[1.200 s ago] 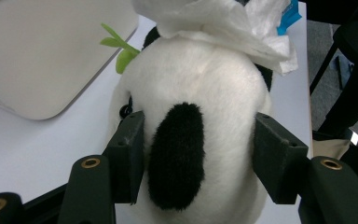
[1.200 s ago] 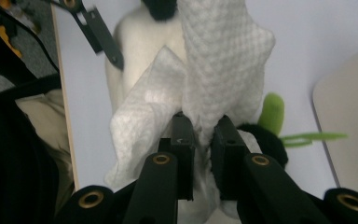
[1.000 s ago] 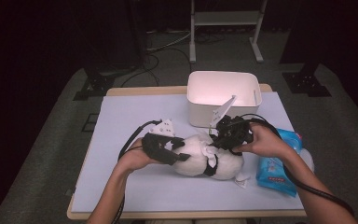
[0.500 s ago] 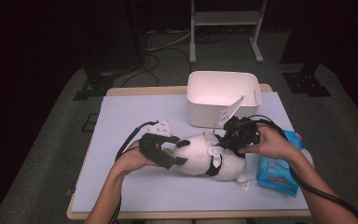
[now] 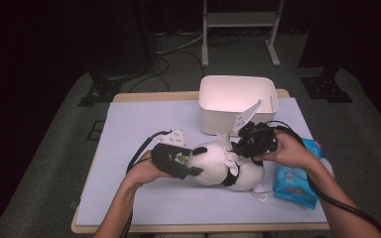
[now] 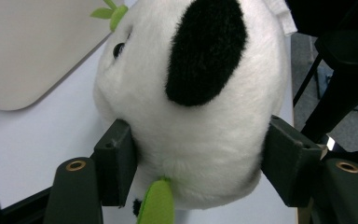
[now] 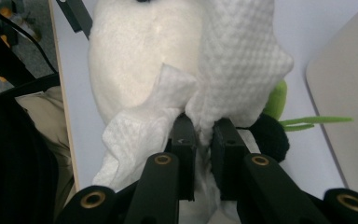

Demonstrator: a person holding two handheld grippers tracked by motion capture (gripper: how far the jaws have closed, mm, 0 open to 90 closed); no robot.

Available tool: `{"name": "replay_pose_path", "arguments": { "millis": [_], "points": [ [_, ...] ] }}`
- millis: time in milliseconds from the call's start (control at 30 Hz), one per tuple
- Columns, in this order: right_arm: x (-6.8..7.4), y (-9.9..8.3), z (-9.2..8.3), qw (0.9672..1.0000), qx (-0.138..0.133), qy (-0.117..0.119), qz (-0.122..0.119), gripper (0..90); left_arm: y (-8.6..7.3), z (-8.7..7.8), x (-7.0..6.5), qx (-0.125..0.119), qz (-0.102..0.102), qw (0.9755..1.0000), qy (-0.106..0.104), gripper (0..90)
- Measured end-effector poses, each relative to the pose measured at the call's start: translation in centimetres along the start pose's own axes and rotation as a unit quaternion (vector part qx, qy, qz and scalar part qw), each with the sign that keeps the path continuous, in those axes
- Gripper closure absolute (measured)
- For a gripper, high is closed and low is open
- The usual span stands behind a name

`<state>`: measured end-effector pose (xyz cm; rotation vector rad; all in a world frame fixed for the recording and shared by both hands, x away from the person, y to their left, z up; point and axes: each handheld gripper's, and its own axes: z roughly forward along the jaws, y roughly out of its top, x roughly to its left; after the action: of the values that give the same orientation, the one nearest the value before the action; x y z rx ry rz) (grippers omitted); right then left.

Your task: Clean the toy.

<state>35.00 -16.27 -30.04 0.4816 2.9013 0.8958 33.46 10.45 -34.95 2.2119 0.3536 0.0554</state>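
A black-and-white panda plush (image 5: 218, 166) lies on its side on the pale table (image 5: 139, 124). My left gripper (image 5: 193, 159) comes at it from the left. Its jaws have just been closing with the panda's head (image 6: 191, 93) between them, and both pads (image 6: 116, 163) now press into the fur. My right gripper (image 5: 238, 148) reaches in from the right, shut on a white wipe (image 7: 237, 60) that drapes over the plush's white body (image 7: 140, 46). A green leaf trim (image 7: 275, 100) sticks out beside the wipe.
A white bin (image 5: 218, 124) stands just behind the plush, its pale wall (image 6: 23, 46) close to the head. To the right, under my right forearm, lies a blue packet of wipes (image 5: 292, 181). A small tag (image 5: 260, 197) lies near the plush's front.
The left gripper's jaws spread and then closed in on the panda's head. The right hand with the wipe shifted slightly right. The plush stays where it was.
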Motion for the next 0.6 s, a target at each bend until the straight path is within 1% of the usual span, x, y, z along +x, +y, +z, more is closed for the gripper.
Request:
{"name": "replay_pose_path", "arguments": {
  "millis": [67,133,200,267,400,433,533,600],
  "points": [
    [0.1,0.3,-0.1,0.9999,0.008,-0.006,-0.006,80.9,0.2,-0.1,0.0,0.0,0.0,1.0,0.002,35.3],
    [0.2,0.5,-0.2,0.9999,0.009,-0.008,-0.005,80.9,0.2,-0.2,-0.1,-0.002,-0.001,1.0,0.002,35.6],
    [0.1,0.6,-0.4,0.9999,0.003,-0.008,-0.006,80.9,0.2,-0.4,-0.1,-0.005,-0.002,1.0,0.006,36.1],
    [0.1,0.6,-0.4,1.0,0.002,-0.008,-0.003,80.8,0.1,-0.6,0.1,0.001,-0.007,0.9998,0.021,37.5],
    [0.1,0.2,-0.4,1.0,-0.001,-0.003,-0.003,80.7,-0.6,-0.8,0.4,-0.002,-0.02,0.9995,0.023,38.7],
    [0.1,0.1,-0.4,1.0,0.0,-0.003,-0.001,80.7,-0.8,-0.8,0.5,0.0,-0.02,0.9995,0.022,38.8],
    [0.0,-0.4,-0.7,1.0,-0.001,-0.002,0.002,80.6,-1.4,-0.9,0.7,-0.005,-0.035,0.9992,0.021,39.0],
    [-0.1,-0.8,-1.0,1.0,-0.003,-0.005,0.007,80.6,-1.7,-1.0,1.0,-0.007,-0.041,0.999,0.02,39.0]
  ]
}}
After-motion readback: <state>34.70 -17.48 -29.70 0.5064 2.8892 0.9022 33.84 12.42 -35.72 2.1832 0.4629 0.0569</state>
